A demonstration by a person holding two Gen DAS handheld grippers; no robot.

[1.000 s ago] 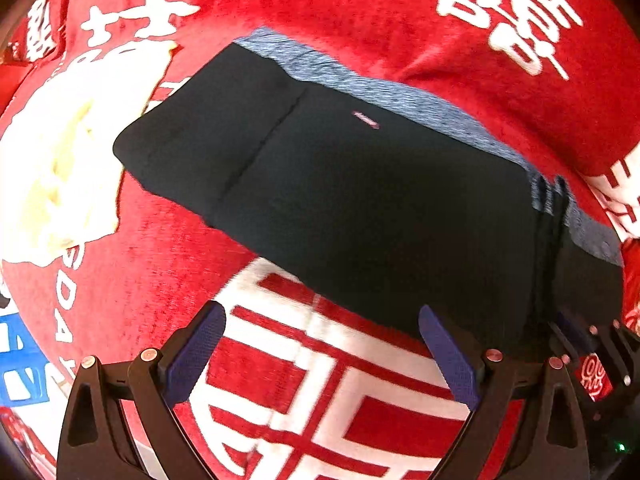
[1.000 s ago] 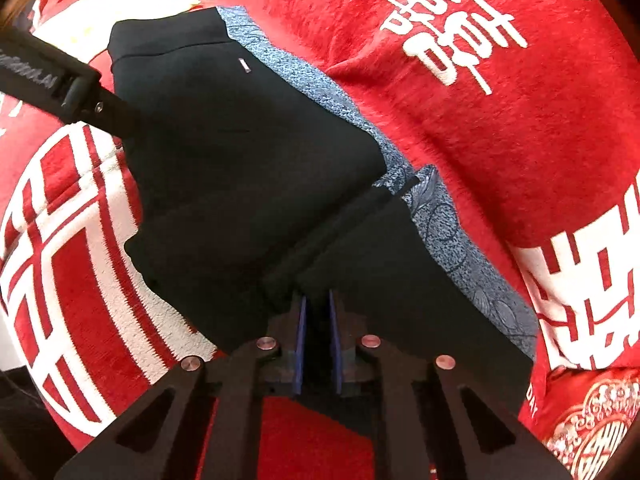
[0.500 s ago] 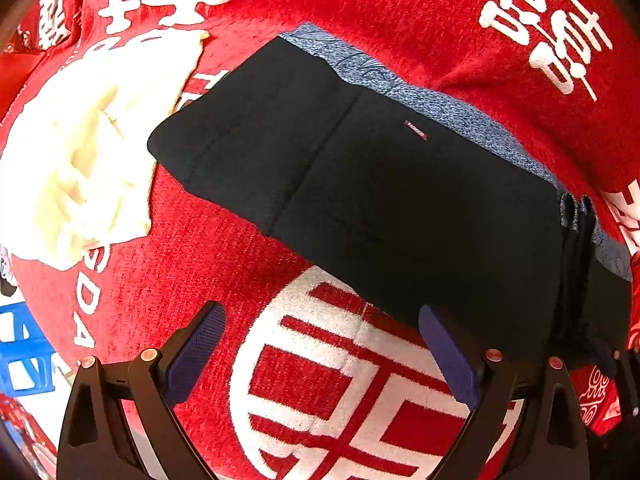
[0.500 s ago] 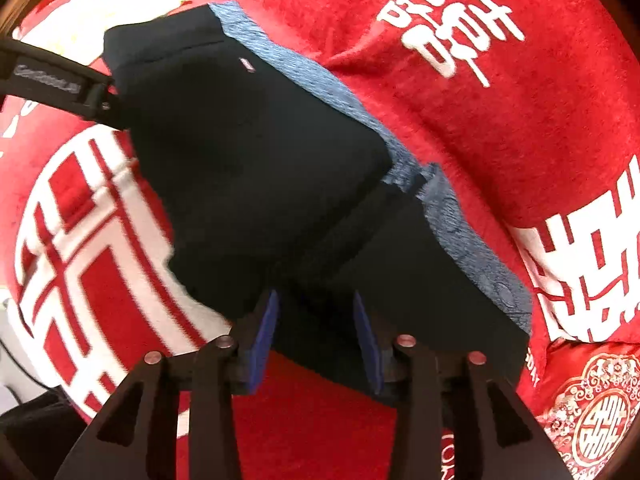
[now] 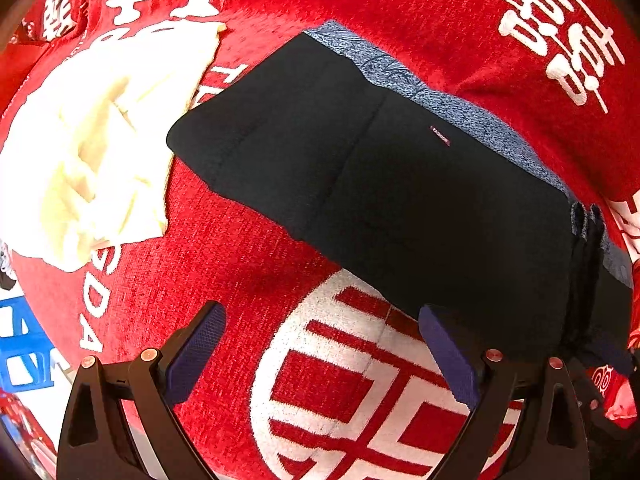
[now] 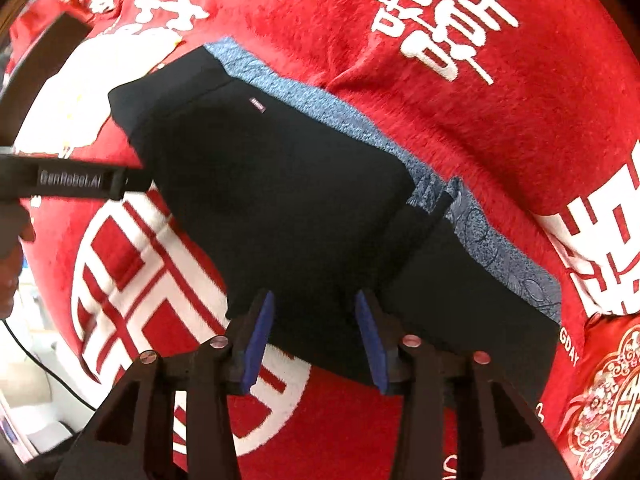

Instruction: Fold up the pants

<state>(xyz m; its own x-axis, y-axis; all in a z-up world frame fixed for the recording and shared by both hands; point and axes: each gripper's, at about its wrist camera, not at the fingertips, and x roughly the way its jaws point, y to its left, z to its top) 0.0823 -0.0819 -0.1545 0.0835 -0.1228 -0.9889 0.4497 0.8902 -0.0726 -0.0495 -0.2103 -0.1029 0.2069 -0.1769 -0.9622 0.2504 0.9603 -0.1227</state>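
Observation:
Black pants with a blue-grey patterned band along the far edge lie folded flat on a red blanket; they also show in the right wrist view. My left gripper is open wide and empty, just short of the pants' near edge. My right gripper is open, its fingers standing over the near edge of the pants with nothing between them. A raised fold of black cloth runs from the far band toward the right gripper.
The red blanket has white characters and a white-and-red round emblem. A cream cloth lies left of the pants. The left gripper's black arm reaches in from the left in the right wrist view.
My right gripper was shut on the pants' fold a second ago; it has opened, let go and drawn back. The left gripper has backed away slightly, staying open.

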